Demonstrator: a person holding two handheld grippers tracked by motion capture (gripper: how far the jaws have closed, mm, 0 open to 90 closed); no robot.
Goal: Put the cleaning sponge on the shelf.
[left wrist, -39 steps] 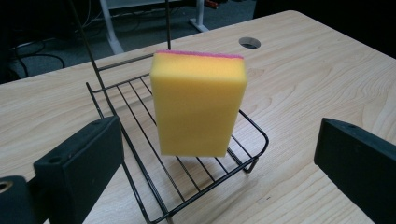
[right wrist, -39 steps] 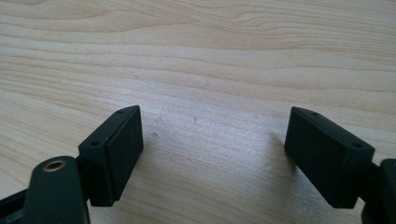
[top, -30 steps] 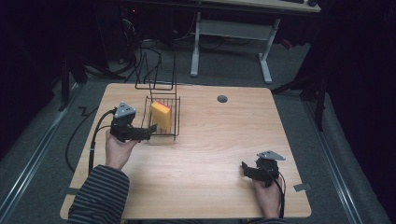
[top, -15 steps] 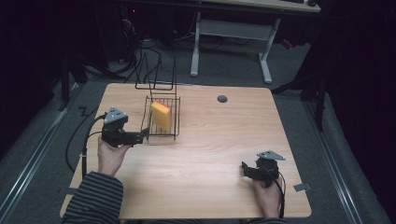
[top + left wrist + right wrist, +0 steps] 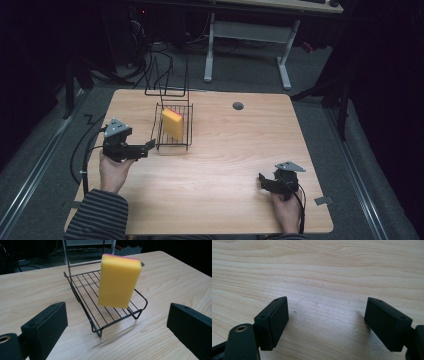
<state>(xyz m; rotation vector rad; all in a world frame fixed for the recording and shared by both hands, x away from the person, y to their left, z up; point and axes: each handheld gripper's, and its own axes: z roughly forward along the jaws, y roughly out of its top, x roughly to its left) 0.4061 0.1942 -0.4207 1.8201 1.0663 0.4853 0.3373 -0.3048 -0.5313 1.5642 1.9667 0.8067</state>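
Note:
A yellow sponge (image 5: 172, 123) with a pink back stands on edge, leaning, in a black wire rack (image 5: 159, 131) at the table's back left. In the left gripper view the sponge (image 5: 118, 281) leans over the rack's grid (image 5: 82, 298), a short way ahead of the jaws. My left gripper (image 5: 149, 147) sits just left of the rack, pointing at it, apart from it. It is open; its jaws have just been closing a little with nothing between them (image 5: 117, 316). My right gripper (image 5: 261, 179) rests open at the front right, over bare wood (image 5: 325, 312).
The wooden table (image 5: 225, 150) has a round cable hole (image 5: 238, 106) near its back edge. The rack's tall wire frame (image 5: 167, 75) rises behind the sponge. A cable (image 5: 85, 150) trails off the table's left edge. A white desk frame (image 5: 250, 35) stands beyond.
My left gripper has drawn back from the rack, to the left and toward the near edge. The sponge stays standing in the rack. The right gripper has not moved.

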